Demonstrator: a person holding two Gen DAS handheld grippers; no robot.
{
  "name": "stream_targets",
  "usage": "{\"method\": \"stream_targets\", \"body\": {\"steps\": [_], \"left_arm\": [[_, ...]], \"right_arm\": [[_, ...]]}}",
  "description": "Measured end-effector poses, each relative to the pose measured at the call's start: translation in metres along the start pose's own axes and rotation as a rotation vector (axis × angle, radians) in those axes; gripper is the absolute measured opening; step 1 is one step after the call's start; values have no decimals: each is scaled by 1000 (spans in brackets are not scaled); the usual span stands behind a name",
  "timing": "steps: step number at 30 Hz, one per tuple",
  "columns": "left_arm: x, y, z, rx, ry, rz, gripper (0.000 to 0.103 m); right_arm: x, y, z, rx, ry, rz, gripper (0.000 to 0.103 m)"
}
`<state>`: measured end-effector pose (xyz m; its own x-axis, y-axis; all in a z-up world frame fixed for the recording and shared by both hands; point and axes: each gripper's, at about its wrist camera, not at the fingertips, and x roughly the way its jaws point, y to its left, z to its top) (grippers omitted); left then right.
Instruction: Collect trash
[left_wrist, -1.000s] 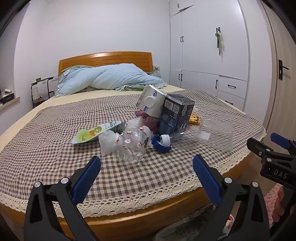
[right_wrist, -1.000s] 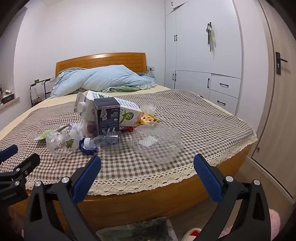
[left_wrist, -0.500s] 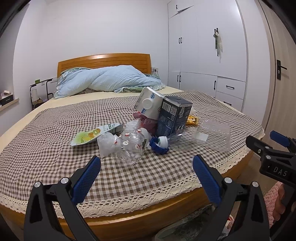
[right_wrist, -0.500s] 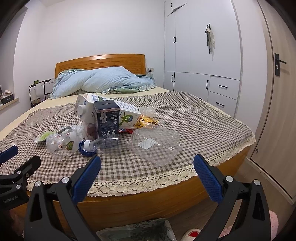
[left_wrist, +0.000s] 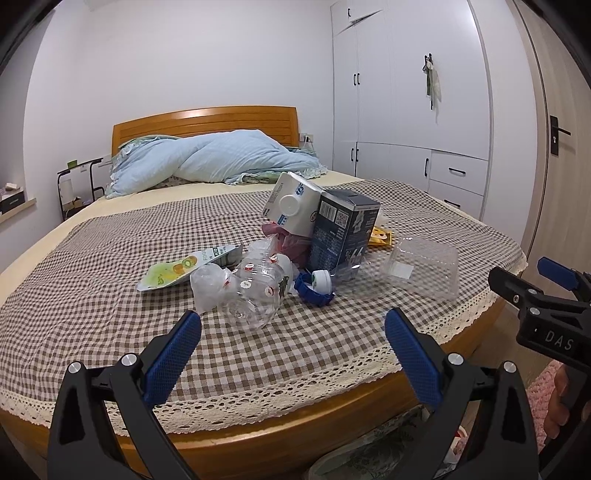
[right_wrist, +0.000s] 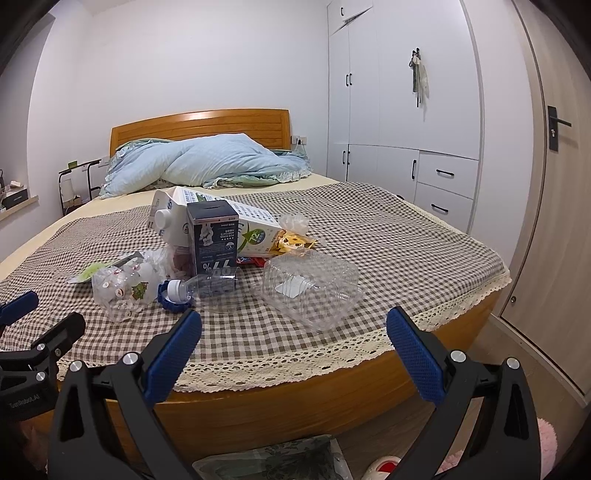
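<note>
We have collected nothing yet: left gripper and right gripper hover, fingers wide and empty, before trash pile on the bed.

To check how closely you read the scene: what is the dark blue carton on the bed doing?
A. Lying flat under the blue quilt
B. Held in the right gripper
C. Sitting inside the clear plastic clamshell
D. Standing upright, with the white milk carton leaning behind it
D: the dark blue carton stands upright on the checked cloth, and the white milk carton lies tilted behind it.
</note>
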<state>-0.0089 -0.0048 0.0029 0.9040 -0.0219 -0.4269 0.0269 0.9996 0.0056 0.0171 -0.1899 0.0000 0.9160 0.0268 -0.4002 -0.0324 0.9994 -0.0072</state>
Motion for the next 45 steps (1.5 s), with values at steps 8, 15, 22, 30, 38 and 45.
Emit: {"method": "stream_targets", "body": {"steps": [8,15,22,30,38,45], "left_arm": [[-1,-1,0,-2,-2,0,96],[-4,0,1,-4,-14,0,96],[-4,-1,2,-6,-16,-4,96],[-1,-3,1,-9,-9,-8,96],[4,-9,6,-23,15,-3,96],[4,-11,14,-33,23,-6,96]], "right_arm": [[-3,1,-1,-5,-10,1,97],[-3,0,0,-6,-18,-3,97],[-4,-1,1,-7,-24,-3,97],[-3,-3,3,3,-18,7,97],[-2,-13,8,29,-12,22,97],[-2,-18,11,43,-13,39,97]]}}
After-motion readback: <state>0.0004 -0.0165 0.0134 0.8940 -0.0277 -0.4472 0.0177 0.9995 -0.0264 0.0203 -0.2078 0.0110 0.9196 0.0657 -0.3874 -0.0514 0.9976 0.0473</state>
